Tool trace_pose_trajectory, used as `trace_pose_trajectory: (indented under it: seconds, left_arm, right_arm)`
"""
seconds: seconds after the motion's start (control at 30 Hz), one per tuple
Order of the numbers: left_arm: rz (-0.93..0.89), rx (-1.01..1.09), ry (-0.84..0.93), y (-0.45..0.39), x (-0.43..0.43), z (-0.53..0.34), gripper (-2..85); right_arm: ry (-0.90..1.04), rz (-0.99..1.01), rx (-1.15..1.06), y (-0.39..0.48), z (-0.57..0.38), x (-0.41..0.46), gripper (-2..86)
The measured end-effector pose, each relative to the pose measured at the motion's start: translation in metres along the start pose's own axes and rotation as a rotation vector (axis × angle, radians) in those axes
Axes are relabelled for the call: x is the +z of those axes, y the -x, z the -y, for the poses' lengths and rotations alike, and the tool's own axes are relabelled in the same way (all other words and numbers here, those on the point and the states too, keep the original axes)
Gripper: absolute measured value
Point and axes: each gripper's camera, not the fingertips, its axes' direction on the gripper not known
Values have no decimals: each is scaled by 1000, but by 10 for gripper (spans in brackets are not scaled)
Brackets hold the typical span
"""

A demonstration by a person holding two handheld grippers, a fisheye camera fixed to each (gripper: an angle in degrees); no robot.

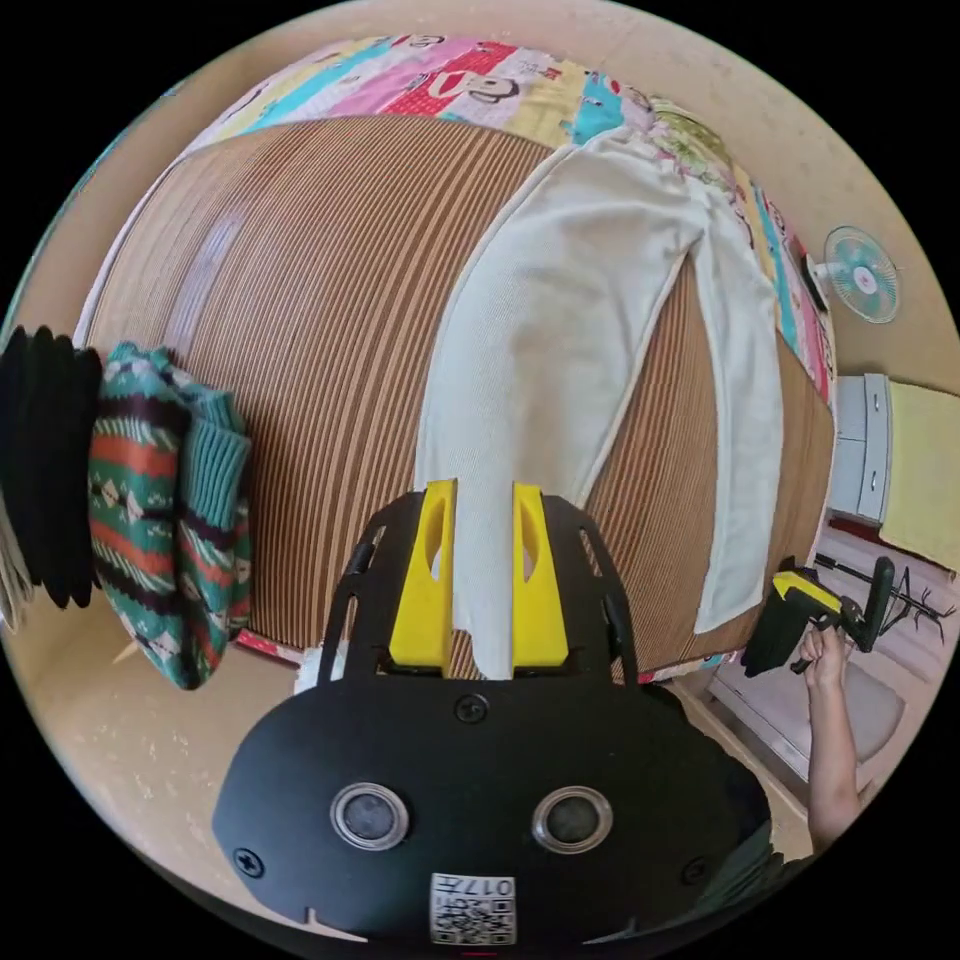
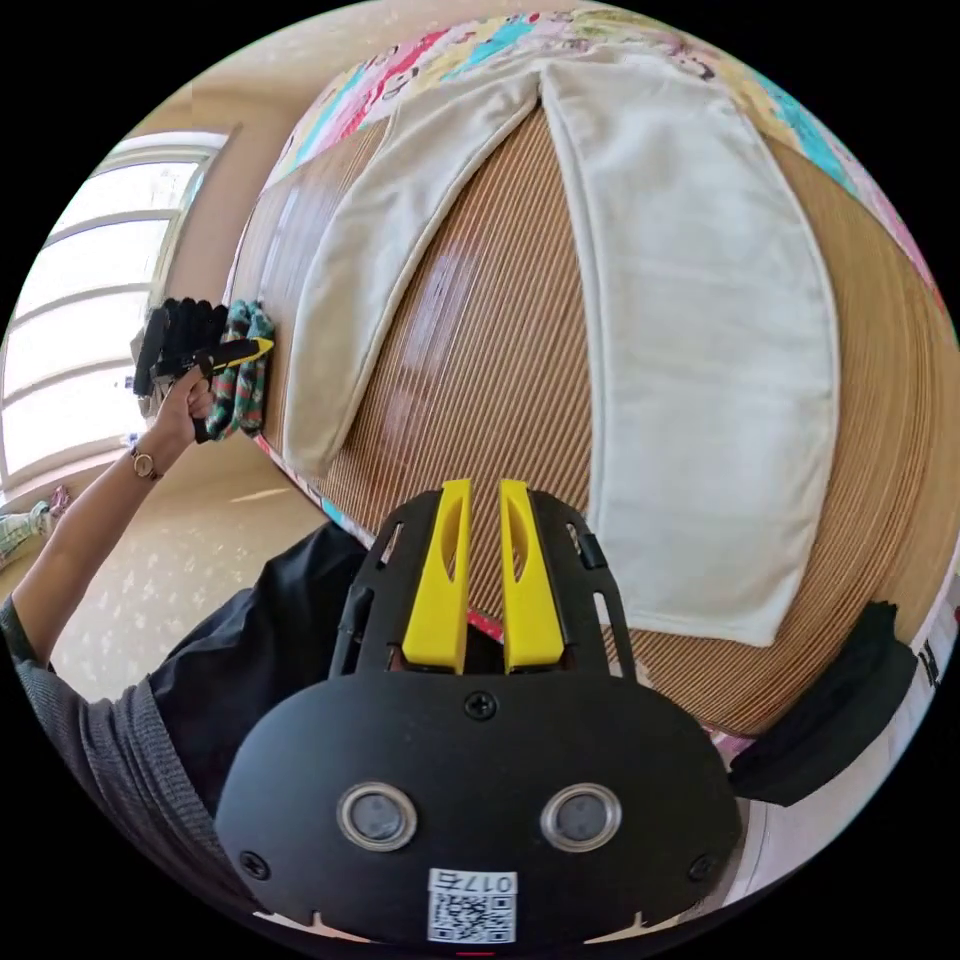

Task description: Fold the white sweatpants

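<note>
Lying flat: white sweatpants (image 1: 560,330) are spread on a brown striped mat (image 1: 320,330), legs apart in a V, waistband at the far end against a colourful patterned sheet (image 1: 450,80).
Left gripper (image 1: 483,570): its yellow jaws stand a narrow gap apart with nothing between them; in the left gripper view they hang over the near hem of one trouser leg, which runs up the picture beyond the tips. I cannot tell whether they touch the cloth.
Right gripper (image 2: 483,570): jaws nearly together, only a slit between, gripping nothing; in the right gripper view they sit above the bare mat between the two legs, the wider leg just beside them.
Other views of the grippers: the right one (image 1: 800,615) shows at the mat's corner in the left gripper view, near the second leg's hem, held in a hand (image 1: 825,650).
Beside the mat: a folded green patterned knit (image 1: 165,520) and dark folded clothes (image 1: 45,460) lie at its edge, well apart from the sweatpants.
Room: a small fan (image 1: 860,275) stands by the wall.
</note>
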Motion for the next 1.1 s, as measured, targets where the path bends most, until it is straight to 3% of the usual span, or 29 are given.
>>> trace_pose_trajectory:
  seconds: [0.17,0.23,0.37,0.43,0.57,0.6,0.67,0.77,0.83,0.97,1.1]
  left_arm:
    - [-5,-52,27,98,5,-45,103]
    - [-99,-40,85,127,8,-55,112]
    - [-131,51,174,137,10,-70,110]
    - [-45,105,147,140,-8,-81,90]
    - [24,204,162,148,-35,-93,57]
    - [2,255,195,152,-42,-98,42]
    - [5,311,237,163,-54,-110,32]
    - [-7,402,238,195,-85,-144,25]
    - [-178,434,170,232,-123,-176,24]
    - [-208,313,150,280,-150,-200,33]
    - [-223,90,261,321,-141,-206,55]
  right_arm:
    - [90,148,-55,37,6,92,87]
    - [115,144,-58,48,20,119,101]
    - [152,165,45,44,46,166,106]
    - [177,121,95,42,46,182,97]
    - [150,-110,102,45,14,188,27]
    - [222,-30,48,45,2,199,16]
    - [281,-74,33,45,-30,211,9]
    - [266,-69,53,46,-95,218,4]
    - [256,-22,78,45,-139,226,4]
    - [336,-49,155,38,-230,260,12]
    - [88,-85,341,-25,-272,187,50]
